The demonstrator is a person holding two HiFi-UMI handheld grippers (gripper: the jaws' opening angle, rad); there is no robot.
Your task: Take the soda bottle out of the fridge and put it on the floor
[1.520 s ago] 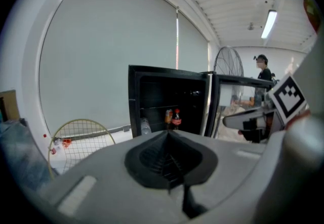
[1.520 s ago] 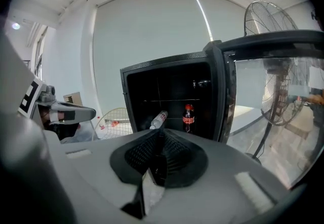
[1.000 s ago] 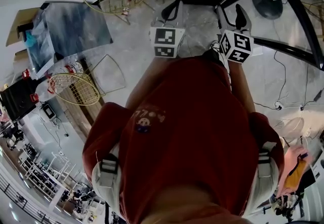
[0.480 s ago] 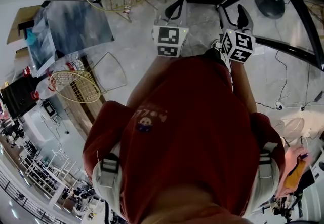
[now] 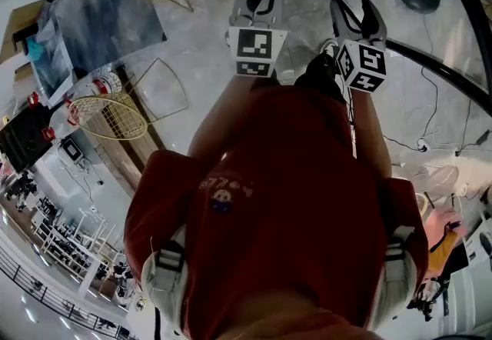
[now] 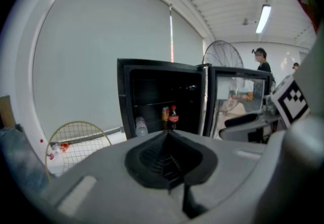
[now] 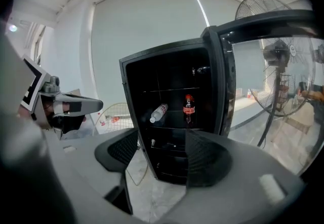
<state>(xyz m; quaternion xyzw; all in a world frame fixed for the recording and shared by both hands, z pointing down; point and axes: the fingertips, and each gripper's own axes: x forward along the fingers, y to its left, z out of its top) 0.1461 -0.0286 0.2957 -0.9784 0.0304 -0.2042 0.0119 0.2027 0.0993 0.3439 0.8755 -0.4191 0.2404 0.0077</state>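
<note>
The soda bottle (image 7: 189,109) stands upright on a shelf inside the open fridge (image 7: 167,49), mid-frame in the right gripper view, with the door (image 7: 224,81) swung wide at right. The right tongs (image 7: 162,143) gape empty, short of it; the left tongs (image 6: 168,136) are clenched on nothing. Bare floor (image 7: 147,192) fronts the fridge

Dark soda bottle (image 7: 189,109), red cap and label, standing upright inside open black fridge (image 7: 130,97)

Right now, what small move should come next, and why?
Probably bring the right gripper forward toward the soda bottle: its jaws stand open and empty, the fridge is open, and the bottle stands upright on a shelf, well beyond the jaws.
</note>
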